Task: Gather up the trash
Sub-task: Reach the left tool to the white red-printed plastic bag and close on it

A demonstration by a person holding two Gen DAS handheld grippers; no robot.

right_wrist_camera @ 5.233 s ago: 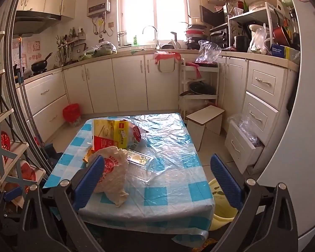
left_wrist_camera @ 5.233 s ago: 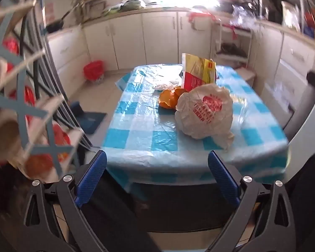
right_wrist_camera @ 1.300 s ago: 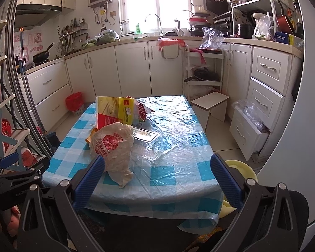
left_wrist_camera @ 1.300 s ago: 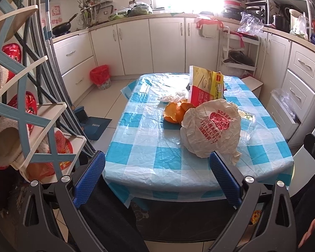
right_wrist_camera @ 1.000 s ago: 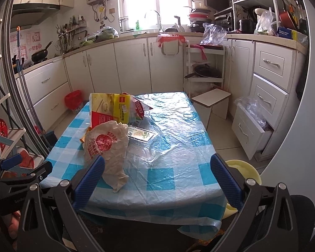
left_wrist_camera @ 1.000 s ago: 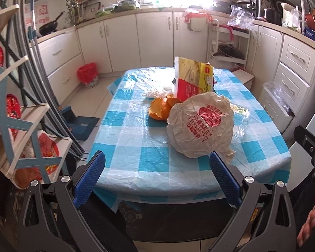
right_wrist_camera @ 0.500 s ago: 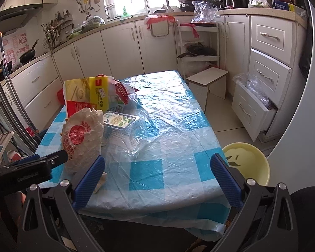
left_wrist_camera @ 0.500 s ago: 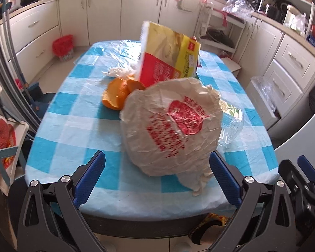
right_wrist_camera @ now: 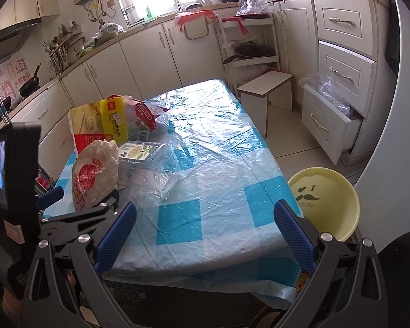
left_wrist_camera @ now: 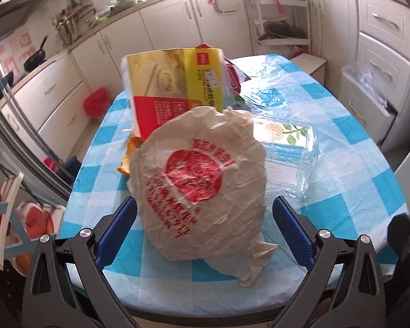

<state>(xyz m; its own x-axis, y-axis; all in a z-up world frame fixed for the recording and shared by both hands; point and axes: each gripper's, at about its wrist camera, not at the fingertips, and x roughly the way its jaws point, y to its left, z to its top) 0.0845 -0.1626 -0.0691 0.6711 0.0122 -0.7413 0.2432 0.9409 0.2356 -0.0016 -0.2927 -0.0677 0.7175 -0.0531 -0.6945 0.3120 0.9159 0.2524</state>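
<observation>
A crumpled cream paper bag with red print (left_wrist_camera: 205,186) lies on the blue-checked table (left_wrist_camera: 350,180). My left gripper (left_wrist_camera: 205,235) is open, its fingers either side of the bag's near end, not touching it. Behind the bag stand a yellow-red package (left_wrist_camera: 175,87), orange peel (left_wrist_camera: 128,155) and a clear plastic clamshell (left_wrist_camera: 287,158). The bag also shows in the right wrist view (right_wrist_camera: 94,175) with the package (right_wrist_camera: 101,125) and clamshell (right_wrist_camera: 147,158). My right gripper (right_wrist_camera: 205,235) is open and empty over the table's near edge, right of the trash.
A yellow stool (right_wrist_camera: 325,199) stands by the table's right corner. A small white stool (right_wrist_camera: 268,93) and an open drawer (right_wrist_camera: 330,125) are beyond. A red bin (left_wrist_camera: 95,104) sits by the cabinets. A rack (left_wrist_camera: 2,218) stands at the left.
My left gripper has moved forward to the paper bag, which now sits between its open fingers. My right gripper has moved closer over the table's near edge.
</observation>
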